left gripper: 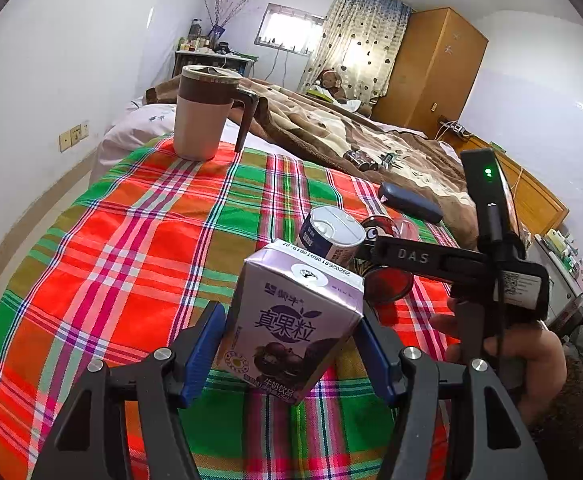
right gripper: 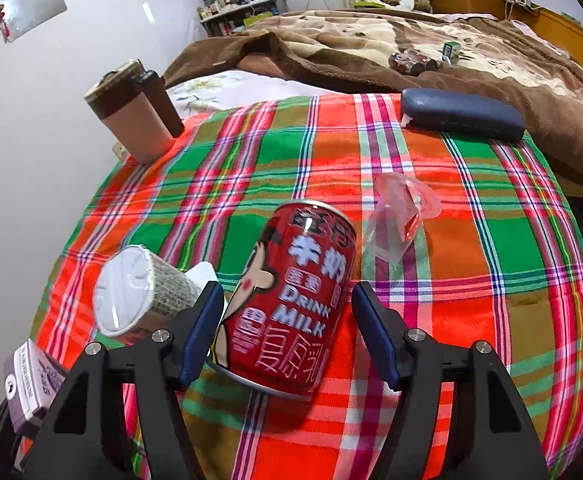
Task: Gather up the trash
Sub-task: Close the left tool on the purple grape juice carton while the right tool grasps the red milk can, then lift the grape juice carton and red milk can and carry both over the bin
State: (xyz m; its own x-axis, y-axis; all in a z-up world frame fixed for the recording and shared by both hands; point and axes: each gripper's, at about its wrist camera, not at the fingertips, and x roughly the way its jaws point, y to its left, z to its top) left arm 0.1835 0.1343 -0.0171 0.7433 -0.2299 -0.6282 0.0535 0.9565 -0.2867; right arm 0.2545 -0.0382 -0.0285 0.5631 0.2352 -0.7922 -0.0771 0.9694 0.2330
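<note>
While fingers (right gripper: 207, 320) straddle the red can (right gripper: 291, 300), a pale can (right gripper: 139, 292) — perhaps touching — crowds it.

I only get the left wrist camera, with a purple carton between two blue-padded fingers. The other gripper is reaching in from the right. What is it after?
Observer: The right gripper has a red can between its fingers, labelled DRINK MILK.
Operator: Has it grabbed it?
Observer: Not yet. The jaws are open, and the plaid cloth shows between the can and one pad.
Operator: Anything else close by?
Observer: A small clear plastic cup lies just beyond the can.
</note>
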